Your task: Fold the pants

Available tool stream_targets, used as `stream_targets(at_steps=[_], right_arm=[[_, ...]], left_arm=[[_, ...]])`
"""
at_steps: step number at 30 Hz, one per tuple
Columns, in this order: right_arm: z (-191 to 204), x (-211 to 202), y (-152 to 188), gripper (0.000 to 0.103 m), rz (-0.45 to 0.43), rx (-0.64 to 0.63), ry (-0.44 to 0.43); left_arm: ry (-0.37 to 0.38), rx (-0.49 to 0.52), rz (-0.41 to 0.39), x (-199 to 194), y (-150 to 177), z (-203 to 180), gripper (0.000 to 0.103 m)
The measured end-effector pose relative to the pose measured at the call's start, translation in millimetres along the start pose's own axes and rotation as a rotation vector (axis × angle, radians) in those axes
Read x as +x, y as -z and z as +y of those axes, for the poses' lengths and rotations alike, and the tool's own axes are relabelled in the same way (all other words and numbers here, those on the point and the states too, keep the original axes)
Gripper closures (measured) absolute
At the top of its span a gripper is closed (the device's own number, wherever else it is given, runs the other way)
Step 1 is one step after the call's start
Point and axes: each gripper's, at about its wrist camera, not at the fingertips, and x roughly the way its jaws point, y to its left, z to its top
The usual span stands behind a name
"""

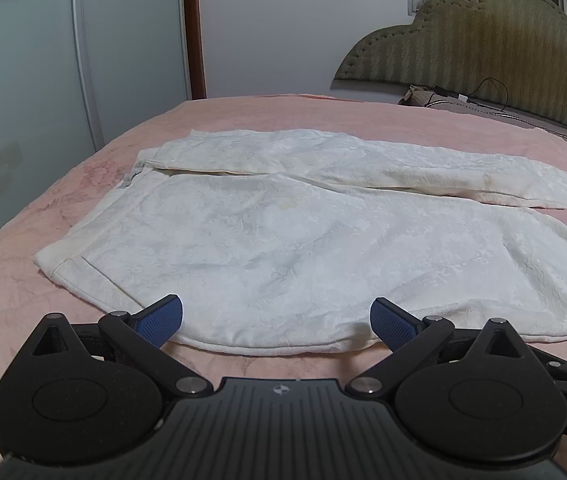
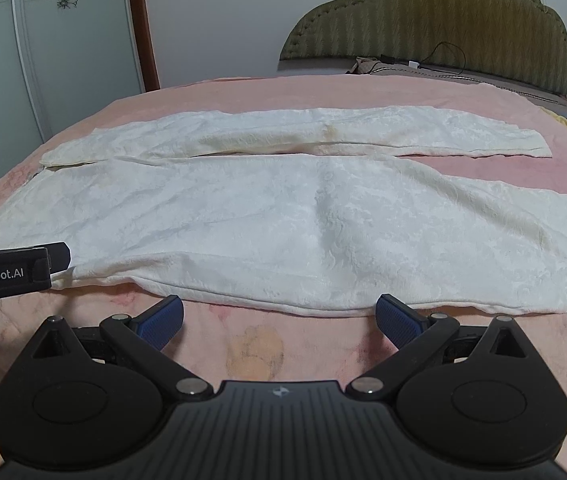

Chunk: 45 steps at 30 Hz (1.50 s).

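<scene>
White pants (image 1: 303,232) flat on pink bedspread (image 1: 243,120); both grippers spread.

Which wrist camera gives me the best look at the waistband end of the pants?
Left wrist view: the waistband of the white pants sits near and whole, hem edge visible. In the right wrist view the waistband lies far left, small and foreshortened.

I'm getting dim, even indoor light in both wrist views, no glare, only soft shadows under the pants (image 1: 283,232) hem. Fisheye bends the wardrobe doors (image 1: 23,80) and darkens corners. Focus looks slightly soft throughout.
</scene>
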Motion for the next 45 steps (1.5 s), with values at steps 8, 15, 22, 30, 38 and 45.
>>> stream_targets(at_steps=[8, 15, 22, 30, 38, 45], right_arm=[[0, 1, 2, 0.000, 0.002, 0.003, -0.005], [0, 3, 2, 0.000, 0.009, 0.000, -0.008], [1, 4, 2, 0.000, 0.019, -0.004, -0.010], [-4, -9, -5, 0.000, -0.049, 0.013, -0.120], [12, 0, -50, 0.000, -0.208, -0.235, -0.218], [23, 66, -114, 0.000, -0.121, -0.227, -0.438]], left_arm=[[0.001, 0.001, -0.004, 0, 1, -1, 0.001], [0.008, -0.001, -0.003, 0, 0, -1, 0.001], [0.037, -0.021, -0.006, 0, -1, 4, 0.001], [0.014, -0.057, 0.005, 3, -4, 12, 0.001], [-0.082, -0.116, -0.009, 29, -39, 44, 0.000], [-0.178, -0.152, -0.051, 68, -60, 81, 0.000]])
